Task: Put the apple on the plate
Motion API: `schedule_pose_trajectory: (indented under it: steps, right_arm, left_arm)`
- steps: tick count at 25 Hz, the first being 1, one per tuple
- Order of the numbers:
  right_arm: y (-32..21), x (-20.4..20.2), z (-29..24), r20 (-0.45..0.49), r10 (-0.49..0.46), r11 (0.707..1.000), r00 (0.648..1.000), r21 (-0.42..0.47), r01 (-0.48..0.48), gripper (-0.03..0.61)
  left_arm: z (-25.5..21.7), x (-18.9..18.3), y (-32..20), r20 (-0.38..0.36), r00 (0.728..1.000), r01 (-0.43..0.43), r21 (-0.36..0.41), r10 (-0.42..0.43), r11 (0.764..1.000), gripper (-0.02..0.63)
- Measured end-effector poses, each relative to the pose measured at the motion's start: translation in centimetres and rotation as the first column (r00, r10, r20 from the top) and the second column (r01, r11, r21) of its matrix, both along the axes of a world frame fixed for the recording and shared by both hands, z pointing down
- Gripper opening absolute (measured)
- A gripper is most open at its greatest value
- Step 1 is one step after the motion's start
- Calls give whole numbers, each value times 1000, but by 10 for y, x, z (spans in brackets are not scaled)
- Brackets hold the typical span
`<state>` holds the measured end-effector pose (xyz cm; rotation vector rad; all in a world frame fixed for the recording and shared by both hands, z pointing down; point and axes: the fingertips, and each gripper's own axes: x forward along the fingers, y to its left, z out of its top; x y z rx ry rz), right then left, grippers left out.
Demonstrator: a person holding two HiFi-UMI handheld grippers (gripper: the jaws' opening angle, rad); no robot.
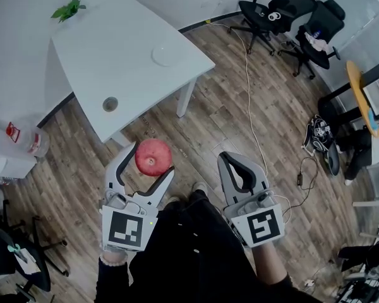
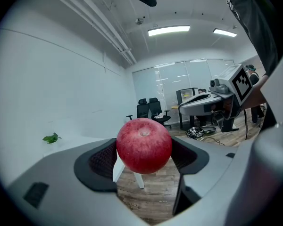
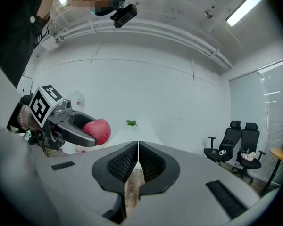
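Apple [image 2: 144, 145]: red, whole, clamped between the two pads of the left gripper [image 1: 150, 160]; up in the air over the wood floor [image 1: 227, 118], just off the near corner of the bench [image 1: 95, 49].
Left gripper: closed on the apple, gripping it at its sides, stem dimple facing the camera in the left gripper view.
Right gripper [image 1: 235, 160]: pressed together with only a thin seam between the pads, nothing in it; held beside the left one, apart from the apple.
Plate [image 1: 166, 55]: white, round, bare, lying flat near the right edge of the bench; well apart from the apple.
Also on the bench: a small round cup or dish [image 1: 110, 104] near the front edge, too small to tell which; a green sprig [image 1: 67, 9] at the far corner.
Done: pick-up, judging by the firm hold and the apple being clear of any surface.
Left: carry forward over the bench to the plate, lower until touching, then release.
Progress: roughly the middle, by this reckoning; grasp finished, placing not yet begun.
Path: looks open, with the cup off to the left of a straight line to the plate.
Risk: rolling off the shallow plate if released from any height.
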<state>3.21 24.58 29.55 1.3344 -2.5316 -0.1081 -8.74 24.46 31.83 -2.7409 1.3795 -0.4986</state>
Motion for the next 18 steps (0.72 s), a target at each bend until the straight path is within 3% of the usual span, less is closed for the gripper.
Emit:
schedule_pose_trajectory:
  steps: [12, 18]
  right_arm:
    - [17, -10, -14, 37, 1, 997, 999, 71, -4, 43]
    - [13, -6, -11, 10, 17, 999, 1000, 35, -18, 43]
  left_arm:
    - [-5, -10, 13, -21, 1000, 5, 30, -4, 1000, 359]
    - [-10, -12, 10, -20, 1000, 17, 35, -17, 999, 359]
